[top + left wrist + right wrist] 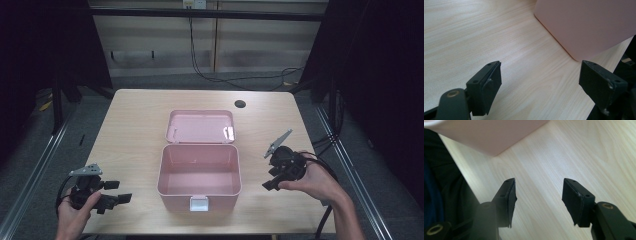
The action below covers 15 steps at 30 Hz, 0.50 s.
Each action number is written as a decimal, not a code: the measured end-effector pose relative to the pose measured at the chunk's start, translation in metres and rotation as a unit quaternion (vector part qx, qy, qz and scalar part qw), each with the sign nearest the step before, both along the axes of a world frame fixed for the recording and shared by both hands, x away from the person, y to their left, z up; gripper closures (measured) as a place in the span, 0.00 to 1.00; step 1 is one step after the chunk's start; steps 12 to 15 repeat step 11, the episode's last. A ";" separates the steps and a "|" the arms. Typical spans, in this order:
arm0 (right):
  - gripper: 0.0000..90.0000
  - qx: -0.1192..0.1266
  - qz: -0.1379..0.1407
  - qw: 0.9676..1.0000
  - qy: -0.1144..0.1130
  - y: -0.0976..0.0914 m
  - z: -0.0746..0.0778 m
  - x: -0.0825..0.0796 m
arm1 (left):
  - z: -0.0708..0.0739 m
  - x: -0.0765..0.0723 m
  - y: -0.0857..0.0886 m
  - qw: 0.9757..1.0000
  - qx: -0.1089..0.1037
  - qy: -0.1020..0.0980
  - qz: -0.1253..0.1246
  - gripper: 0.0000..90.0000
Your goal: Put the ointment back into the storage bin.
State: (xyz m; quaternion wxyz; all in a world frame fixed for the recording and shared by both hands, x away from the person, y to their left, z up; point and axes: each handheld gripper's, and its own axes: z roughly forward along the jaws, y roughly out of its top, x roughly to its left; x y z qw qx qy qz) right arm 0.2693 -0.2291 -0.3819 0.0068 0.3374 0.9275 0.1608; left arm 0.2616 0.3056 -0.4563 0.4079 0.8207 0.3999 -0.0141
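1. One pink box [199, 177] is sitting mid-counter [135, 120], lid [200, 126] hinged back flat toward 12 o'clock, white latch [198, 203] at 6.
2. Box interior is showing nothing inside.
3. Two grippers: left gripper [116, 192] is hovering at the box's 8 o'clock, fingers [486, 85] spread wide, gripping nothing.
4. Right gripper [271, 178] is sitting at the box's 3 o'clock, fingers [576, 200] apart, empty.
5. One dark hole [240, 104] at 1 o'clock on the counter.

Overhead faces forward-down; claw cameras close, sharing pink box [199, 175] corner.
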 end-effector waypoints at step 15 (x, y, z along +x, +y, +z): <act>0.43 0.007 -0.071 0.997 0.003 -0.027 -0.049 -0.005 | -0.001 0.000 0.000 1.000 0.002 0.001 0.003 0.20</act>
